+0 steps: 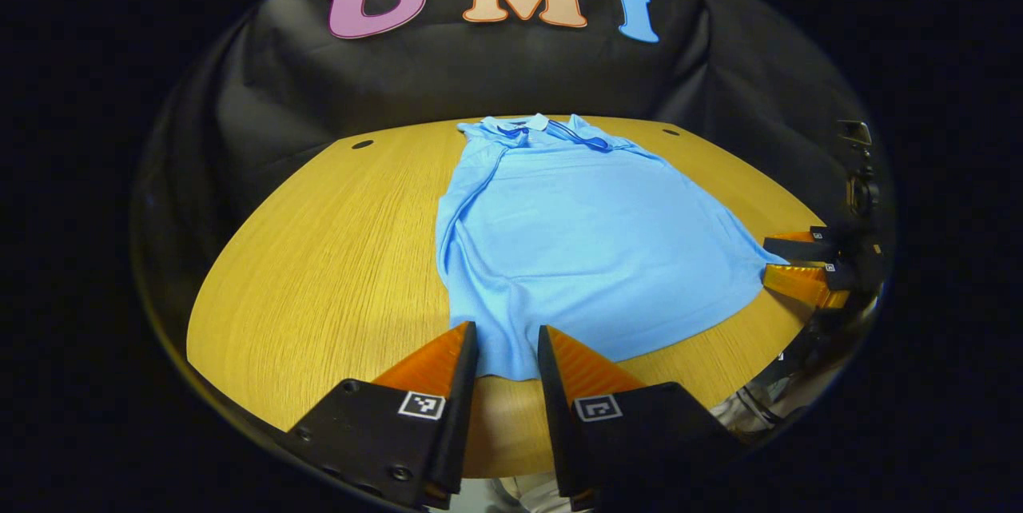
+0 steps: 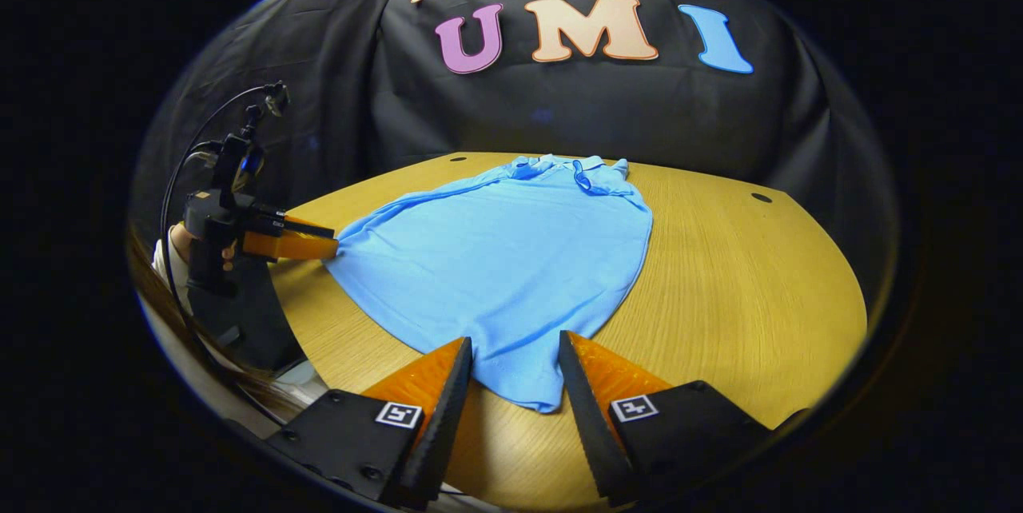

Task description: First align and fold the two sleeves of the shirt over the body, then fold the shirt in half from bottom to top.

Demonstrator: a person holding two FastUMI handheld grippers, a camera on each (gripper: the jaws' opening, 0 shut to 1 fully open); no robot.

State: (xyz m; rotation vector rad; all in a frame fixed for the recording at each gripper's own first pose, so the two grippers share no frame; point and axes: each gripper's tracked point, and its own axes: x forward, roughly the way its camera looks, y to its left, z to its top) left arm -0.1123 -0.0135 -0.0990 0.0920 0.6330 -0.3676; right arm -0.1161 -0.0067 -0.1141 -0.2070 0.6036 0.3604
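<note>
1. Light-blue shirt (image 1: 575, 257) lies flat on the wooden table (image 1: 336, 273), collar at the far end by the booth wall, hem at the near edge. Sleeves look already tucked over the body, so judged step: the bottom-to-top fold.
2. Left gripper (image 1: 508, 353): jaws parted to a moderate gap, straddling the hem corner at the near-left; cloth lies between the fingers but they are not pinched on it.
3. Right gripper (image 2: 515, 365): same story, jaws partly open around the other hem corner, nothing clamped.
4. In the right gripper view the left gripper sits at the shirt's edge, held by a hand (image 2: 180, 245).
5. To do it well: get the lower finger under the hem at each corner, pinch every layer, not just the top one.
6. Close both at once, lift level, keep the hem taut between the corners.
7. Carry forward toward the collar (image 1: 527, 125), lay the hem edge square with the shoulders.
8. Risk: the left-side fold has a ridge; a one-layer pinch may drag it open.
</note>
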